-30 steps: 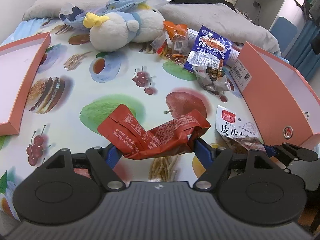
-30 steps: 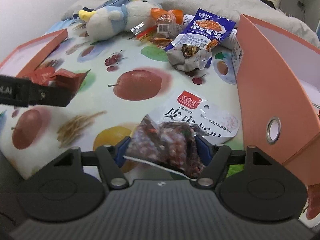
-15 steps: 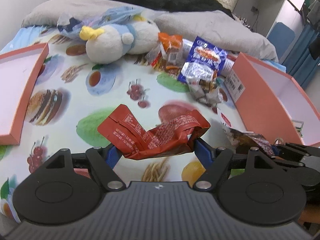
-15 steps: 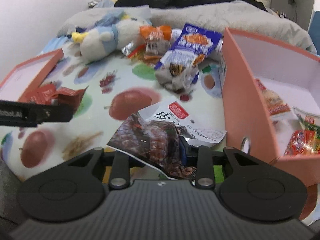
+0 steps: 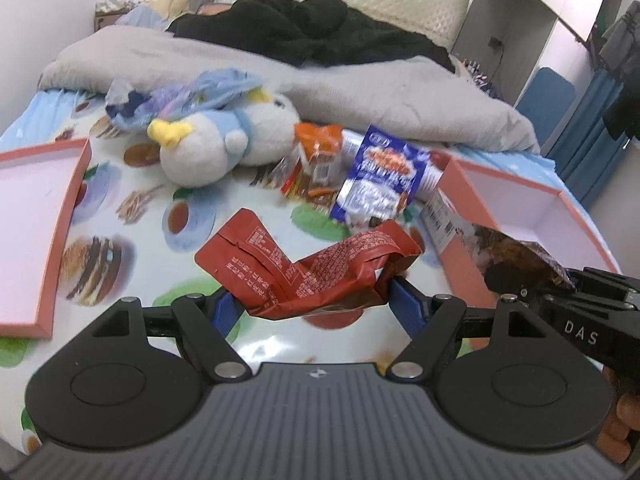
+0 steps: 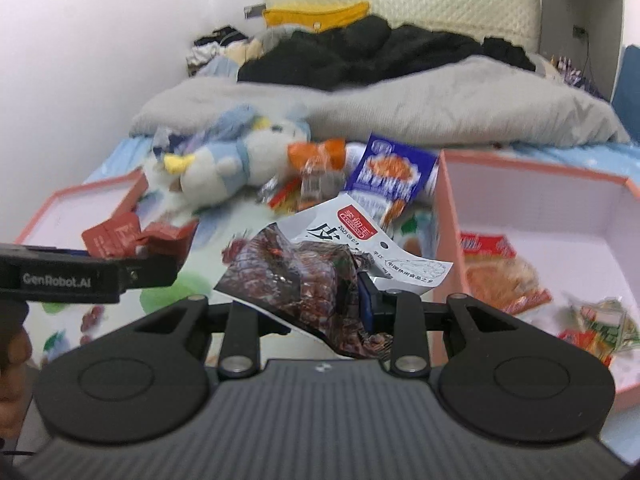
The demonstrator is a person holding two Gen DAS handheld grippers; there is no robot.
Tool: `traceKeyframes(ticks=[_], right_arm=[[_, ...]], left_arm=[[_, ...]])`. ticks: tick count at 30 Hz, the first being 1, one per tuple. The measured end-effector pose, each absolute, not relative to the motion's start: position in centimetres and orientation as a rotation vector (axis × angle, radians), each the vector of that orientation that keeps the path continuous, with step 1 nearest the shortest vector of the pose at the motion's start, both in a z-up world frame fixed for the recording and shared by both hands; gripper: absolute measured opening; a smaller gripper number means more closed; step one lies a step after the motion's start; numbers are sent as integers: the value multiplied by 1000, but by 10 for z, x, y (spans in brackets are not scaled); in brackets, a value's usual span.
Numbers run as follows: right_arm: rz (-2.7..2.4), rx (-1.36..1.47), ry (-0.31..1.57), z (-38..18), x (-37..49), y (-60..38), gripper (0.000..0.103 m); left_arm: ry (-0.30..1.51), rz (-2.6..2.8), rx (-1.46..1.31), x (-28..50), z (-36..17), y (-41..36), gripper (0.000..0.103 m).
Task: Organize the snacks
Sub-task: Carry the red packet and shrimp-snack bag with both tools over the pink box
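Blurred snack pile (image 6: 340,184) (labels unreadable), pink box (image 6: 540,208) cut off rightward

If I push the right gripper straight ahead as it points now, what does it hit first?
Probably the blue snack packet in the loose pile on the printed cloth, straight beyond the held white-and-dark snack bag. The pink box wall lies just right of that line; depth is unclear.

Left hand-held gripper (image 5: 312,304) clamped, raised; right hand-held gripper (image 6: 320,300) clamped, raised alongside.
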State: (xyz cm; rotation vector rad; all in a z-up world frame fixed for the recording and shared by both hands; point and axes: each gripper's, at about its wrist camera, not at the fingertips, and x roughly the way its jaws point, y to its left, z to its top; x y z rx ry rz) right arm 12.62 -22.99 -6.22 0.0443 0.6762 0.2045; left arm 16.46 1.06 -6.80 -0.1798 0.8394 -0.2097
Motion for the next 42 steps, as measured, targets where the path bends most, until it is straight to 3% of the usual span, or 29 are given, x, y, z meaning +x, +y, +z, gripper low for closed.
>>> traceKeyframes(ticks=[25,35,42], right_arm=[[83,68,462,16,135,-317,34],[-20,39,449,21,134,-367,34],[-82,78,533,-15,132,-404,34]], left_arm=[[653,-387,-141,207,29,-88,80],[661,-524,-117,220,26,-167,80],[729,-570,-70,229,-2,-220,80]])
